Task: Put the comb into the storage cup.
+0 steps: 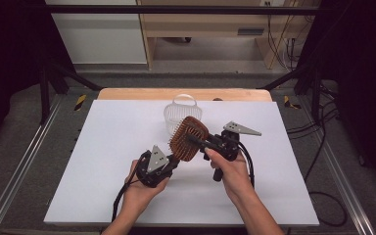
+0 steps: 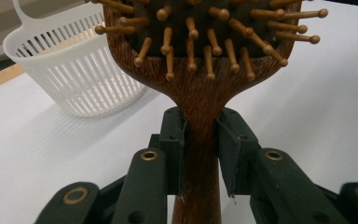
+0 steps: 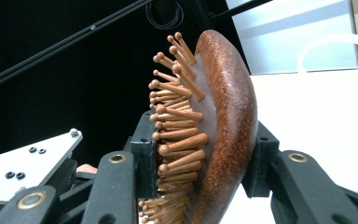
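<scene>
**Hairbrush held by both grippers, basket waiting beyond**

Nearest the person, the left gripper (image 2: 200, 154) is clamping its fingers (image 2: 173, 140) on the handle of the wooden hairbrush (image 1: 189, 138), which is hanging in the air above the middle of the white bench (image 1: 103, 161). The right gripper (image 3: 200, 158) is pinching the brush head, one finger on the bristles, one on the back. Judging by this, pick-up is done and a hand-over is underway. The white slatted basket (image 1: 181, 113), near the far edge, is sitting empty, so placing remains.

A lab: black frame rails (image 1: 44, 83), loose floor cables (image 1: 323, 127), white-topped test table (image 1: 103, 147).
</scene>
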A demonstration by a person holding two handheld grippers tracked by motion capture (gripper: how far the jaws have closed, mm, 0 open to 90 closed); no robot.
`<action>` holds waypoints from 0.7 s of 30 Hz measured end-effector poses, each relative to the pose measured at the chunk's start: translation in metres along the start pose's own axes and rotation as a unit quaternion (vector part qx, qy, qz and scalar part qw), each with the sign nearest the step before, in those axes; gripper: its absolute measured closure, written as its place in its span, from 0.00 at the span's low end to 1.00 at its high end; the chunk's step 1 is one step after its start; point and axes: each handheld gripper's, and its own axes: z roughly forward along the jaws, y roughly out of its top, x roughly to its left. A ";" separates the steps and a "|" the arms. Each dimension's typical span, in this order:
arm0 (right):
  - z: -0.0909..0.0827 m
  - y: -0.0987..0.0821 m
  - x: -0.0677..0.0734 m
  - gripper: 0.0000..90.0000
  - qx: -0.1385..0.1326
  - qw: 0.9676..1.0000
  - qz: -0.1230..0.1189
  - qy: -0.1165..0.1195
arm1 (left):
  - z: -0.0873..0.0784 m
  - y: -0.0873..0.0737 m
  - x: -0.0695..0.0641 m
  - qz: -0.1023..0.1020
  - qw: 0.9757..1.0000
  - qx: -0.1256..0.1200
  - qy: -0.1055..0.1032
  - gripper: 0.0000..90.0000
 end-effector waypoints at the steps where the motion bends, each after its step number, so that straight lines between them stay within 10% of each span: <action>1: 0.000 0.000 0.000 0.63 0.000 1.000 0.000 0.000 | 0.000 0.000 0.000 -0.001 1.000 0.000 0.000 0.81; 21: 0.003 0.005 0.002 0.63 -0.002 1.000 0.009 -0.019 | 0.006 0.002 0.005 -0.031 0.999 -0.004 -0.016 0.79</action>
